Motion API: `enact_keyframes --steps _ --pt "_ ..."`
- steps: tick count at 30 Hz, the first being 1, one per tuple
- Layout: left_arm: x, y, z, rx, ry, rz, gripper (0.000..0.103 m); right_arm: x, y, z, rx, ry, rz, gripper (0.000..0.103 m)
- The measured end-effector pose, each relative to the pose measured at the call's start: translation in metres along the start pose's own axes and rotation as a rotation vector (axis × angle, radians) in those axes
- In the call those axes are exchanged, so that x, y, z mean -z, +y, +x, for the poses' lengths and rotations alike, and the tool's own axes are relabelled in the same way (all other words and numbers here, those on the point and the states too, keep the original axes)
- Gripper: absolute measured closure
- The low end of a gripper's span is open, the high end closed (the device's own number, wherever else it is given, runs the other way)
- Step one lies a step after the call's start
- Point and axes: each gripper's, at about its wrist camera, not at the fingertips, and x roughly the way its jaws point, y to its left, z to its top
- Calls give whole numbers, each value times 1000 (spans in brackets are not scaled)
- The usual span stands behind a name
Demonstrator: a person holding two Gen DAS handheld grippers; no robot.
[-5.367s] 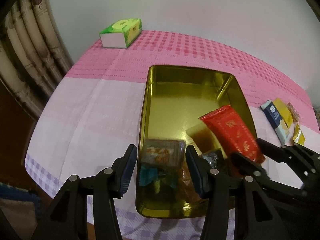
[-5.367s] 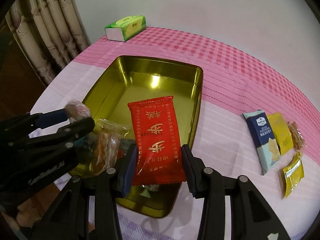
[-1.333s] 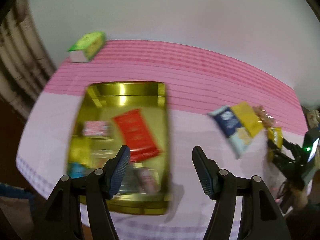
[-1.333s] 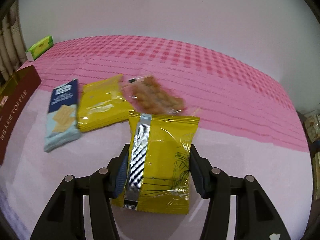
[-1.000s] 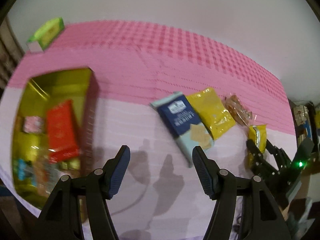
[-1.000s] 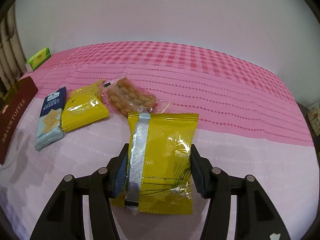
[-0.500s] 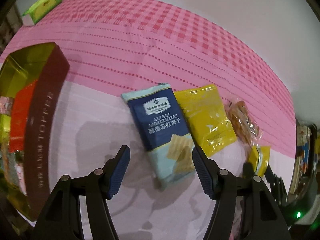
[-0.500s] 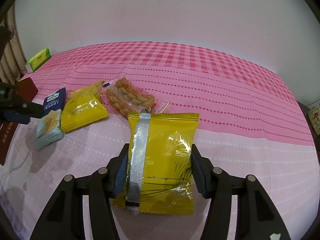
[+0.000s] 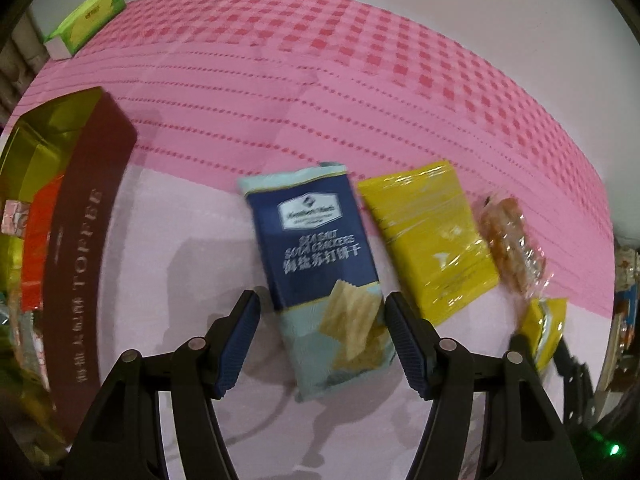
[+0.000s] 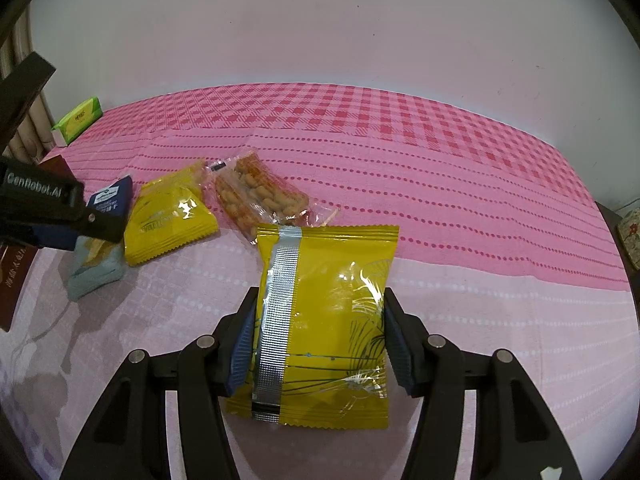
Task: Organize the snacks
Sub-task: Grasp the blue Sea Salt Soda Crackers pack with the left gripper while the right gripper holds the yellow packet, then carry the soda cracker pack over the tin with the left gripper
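Pink checked tablecloth [image 10: 440, 168] lies bare beyond the packets. Left gripper [image 9: 322, 340] straddles the soda cracker packet [image 9: 320, 264], jaws wide; right gripper [image 10: 318, 344] clamps a yellow snack packet [image 10: 324, 320].

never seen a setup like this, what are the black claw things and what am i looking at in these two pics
Each black claw is a hand-held two-finger gripper with a camera looking along its fingers, so each picture is one claw's view. The left gripper is open around a navy and pale blue cracker packet on the pink checked tablecloth. The right gripper straddles a yellow packet with a silver seam; whether it pinches is unclear. Nearby lie a flat yellow pouch, a clear bag of orange snacks, a brown toffee tin and a green tissue box.
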Motion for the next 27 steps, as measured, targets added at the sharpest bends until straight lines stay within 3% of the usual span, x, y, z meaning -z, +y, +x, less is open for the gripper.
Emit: enact_keyframes --steps 8,15,18,27 --pt "9 18 -10 -67 -14 77 37 0 0 0 0 0 0 49" --pt "5 0 -6 -103 -51 191 38 0 0 0 -1 0 0 49" --pt "5 4 -2 -101 -40 171 50 0 0 0 -1 0 0 49" --pt "15 12 -8 -101 -70 195 52 0 0 0 -1 1 0 49"
